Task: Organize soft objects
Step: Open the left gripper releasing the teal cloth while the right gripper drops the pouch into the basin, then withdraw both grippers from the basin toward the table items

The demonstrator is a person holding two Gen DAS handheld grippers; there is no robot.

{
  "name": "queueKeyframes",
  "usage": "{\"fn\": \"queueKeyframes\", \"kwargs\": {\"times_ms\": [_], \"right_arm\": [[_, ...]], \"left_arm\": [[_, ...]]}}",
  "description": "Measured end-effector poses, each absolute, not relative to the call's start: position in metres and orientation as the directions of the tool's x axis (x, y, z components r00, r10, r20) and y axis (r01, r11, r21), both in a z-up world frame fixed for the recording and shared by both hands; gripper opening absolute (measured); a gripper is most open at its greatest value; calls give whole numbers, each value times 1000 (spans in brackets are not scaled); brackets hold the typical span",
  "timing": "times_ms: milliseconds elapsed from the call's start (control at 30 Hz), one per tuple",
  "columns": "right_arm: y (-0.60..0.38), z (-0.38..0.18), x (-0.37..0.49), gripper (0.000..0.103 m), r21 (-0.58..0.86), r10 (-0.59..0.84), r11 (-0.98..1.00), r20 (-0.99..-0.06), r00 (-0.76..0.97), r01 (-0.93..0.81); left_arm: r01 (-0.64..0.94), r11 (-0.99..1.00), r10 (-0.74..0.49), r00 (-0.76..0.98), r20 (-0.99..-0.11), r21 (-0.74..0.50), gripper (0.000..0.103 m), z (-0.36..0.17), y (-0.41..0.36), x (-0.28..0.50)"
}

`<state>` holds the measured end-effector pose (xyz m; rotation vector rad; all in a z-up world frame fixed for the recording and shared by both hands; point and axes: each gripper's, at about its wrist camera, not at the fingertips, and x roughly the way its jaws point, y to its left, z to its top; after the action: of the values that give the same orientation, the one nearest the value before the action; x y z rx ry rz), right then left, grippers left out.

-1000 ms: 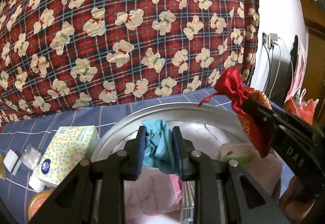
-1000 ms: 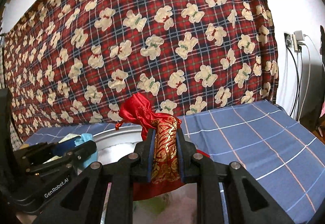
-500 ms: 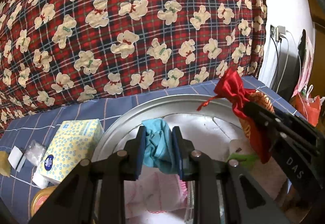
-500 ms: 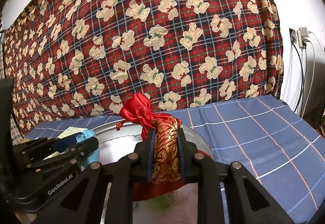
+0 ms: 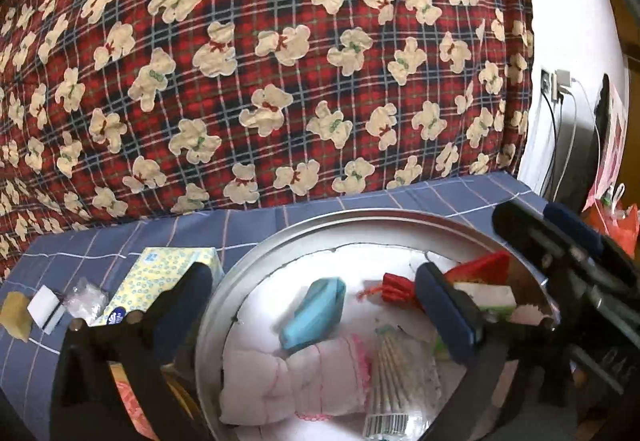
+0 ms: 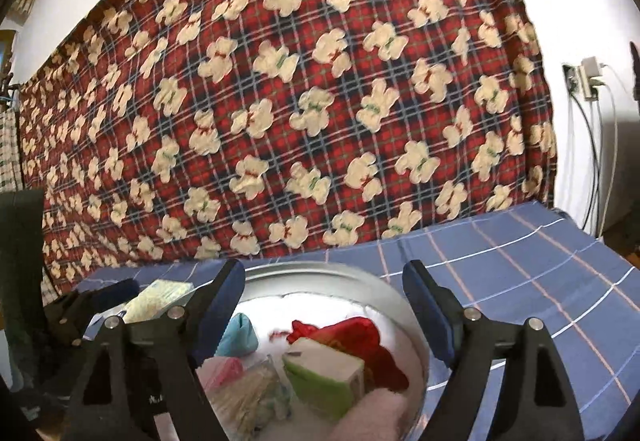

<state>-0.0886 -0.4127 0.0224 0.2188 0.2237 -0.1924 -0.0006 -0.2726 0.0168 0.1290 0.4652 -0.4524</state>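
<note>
Left gripper (image 5: 320, 305) jaws opening wide, no longer clamping teal cloth (image 5: 314, 311); cloth now dropping blurred into round metal basin (image 5: 280, 253), above pink towel (image 5: 296, 381), nothing between pads. Right gripper (image 6: 324, 305) jaws opening too, releasing red-and-gold pouch (image 6: 360, 341); pouch now lying inside basin by right-hand rim, behind green-and-white pack (image 6: 324, 377).
</note>
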Motion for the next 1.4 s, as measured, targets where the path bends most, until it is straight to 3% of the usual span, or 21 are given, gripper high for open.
{"fn": "queueKeyframes", "kwargs": {"times_ms": [267, 567, 700, 867, 1133, 1400], "right_arm": [[-420, 24, -96, 83, 232, -176, 947, -204, 963, 222], [-431, 21, -101, 83, 294, -187, 928, -172, 967, 231], [-430, 22, -111, 83, 322, -202, 920, -98, 974, 223], [-416, 25, -120, 83, 278, -262, 925, -28, 965, 259], [-377, 25, -125, 83, 122, -289, 952, 58, 956, 280], [-362, 23, -135, 83, 160, -267, 954, 53, 962, 255]], "left_arm": [[408, 910, -356, 862, -361, 77, 103, 21, -267, -15], [358, 933, -324, 881, -344, 40, 103, 21, -246, -14], [339, 941, -314, 886, -341, 17, 103, 19, -233, -14], [276, 958, -246, 930, -273, 75, 103, 16, -220, -23], [249, 965, -222, 941, -255, 77, 103, 10, -198, -27], [238, 966, -209, 947, -244, 97, 103, 5, -181, -36]]}}
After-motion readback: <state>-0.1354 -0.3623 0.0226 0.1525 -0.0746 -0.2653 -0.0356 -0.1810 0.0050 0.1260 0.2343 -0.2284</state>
